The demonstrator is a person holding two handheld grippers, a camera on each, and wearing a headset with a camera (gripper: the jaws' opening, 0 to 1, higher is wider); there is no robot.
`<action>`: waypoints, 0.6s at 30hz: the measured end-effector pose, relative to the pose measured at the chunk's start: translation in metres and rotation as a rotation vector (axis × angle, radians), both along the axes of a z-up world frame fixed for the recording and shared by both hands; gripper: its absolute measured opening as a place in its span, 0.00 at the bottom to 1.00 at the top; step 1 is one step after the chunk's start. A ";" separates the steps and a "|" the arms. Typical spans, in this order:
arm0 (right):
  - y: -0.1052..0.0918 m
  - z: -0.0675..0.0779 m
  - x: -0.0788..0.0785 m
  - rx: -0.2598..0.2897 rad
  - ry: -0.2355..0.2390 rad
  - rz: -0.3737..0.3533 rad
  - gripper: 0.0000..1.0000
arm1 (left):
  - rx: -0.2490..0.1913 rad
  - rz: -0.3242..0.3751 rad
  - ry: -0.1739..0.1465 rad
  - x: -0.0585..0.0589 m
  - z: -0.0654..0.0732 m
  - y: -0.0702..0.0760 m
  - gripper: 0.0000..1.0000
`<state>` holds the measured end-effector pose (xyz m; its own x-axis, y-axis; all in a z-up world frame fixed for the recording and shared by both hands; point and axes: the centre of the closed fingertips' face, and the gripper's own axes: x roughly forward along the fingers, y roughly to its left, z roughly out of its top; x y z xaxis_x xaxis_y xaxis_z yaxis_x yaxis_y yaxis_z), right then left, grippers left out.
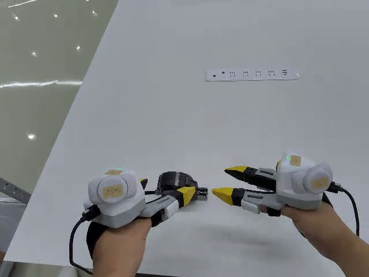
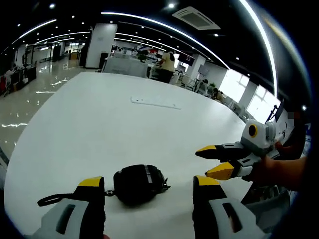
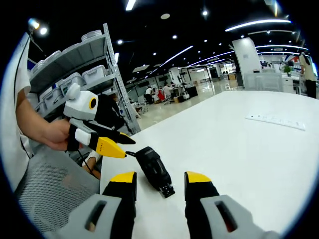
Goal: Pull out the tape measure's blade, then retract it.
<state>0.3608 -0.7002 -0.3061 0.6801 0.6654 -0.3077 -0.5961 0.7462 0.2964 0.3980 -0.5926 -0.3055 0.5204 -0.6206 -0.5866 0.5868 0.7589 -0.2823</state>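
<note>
Head view: white bench [image 1: 173,104]; left hand-held gripper [image 1: 165,188] and right hand-held gripper [image 1: 219,181], both with jaws spread (yellow tips facing each other); black tape measure [image 1: 171,179] lying on the bench between the left jaws.

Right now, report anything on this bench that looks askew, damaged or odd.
Nothing stands out. The black tape measure lies on the white table, looking intact, between the jaws of the open left claw; the power strip lies flat beyond.
</note>
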 end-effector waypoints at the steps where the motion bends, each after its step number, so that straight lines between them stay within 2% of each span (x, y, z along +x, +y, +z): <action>1: -0.002 0.002 -0.001 0.000 -0.001 -0.008 0.38 | -0.004 -0.007 -0.006 -0.001 0.002 0.000 0.69; 4: -0.008 0.004 -0.004 -0.011 0.017 -0.033 0.43 | 0.003 -0.038 -0.029 -0.003 0.007 0.004 0.69; 6: -0.011 0.007 -0.006 -0.018 0.012 -0.043 0.44 | -0.001 -0.046 -0.035 -0.004 0.010 0.007 0.69; 9: -0.016 0.013 -0.011 -0.039 -0.002 -0.061 0.46 | -0.033 -0.047 -0.039 -0.005 0.014 0.015 0.69; 11: -0.020 0.016 -0.014 -0.050 -0.008 -0.068 0.48 | -0.010 -0.071 -0.062 -0.006 0.014 0.019 0.69; 18: -0.037 0.024 -0.027 -0.096 -0.008 -0.107 0.52 | -0.021 -0.121 -0.080 -0.012 0.018 0.033 0.70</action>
<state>0.3334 -0.7370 -0.2822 0.7481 0.5572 -0.3603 -0.5142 0.8300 0.2161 0.3857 -0.5598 -0.2872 0.4850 -0.6937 -0.5325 0.6952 0.6753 -0.2465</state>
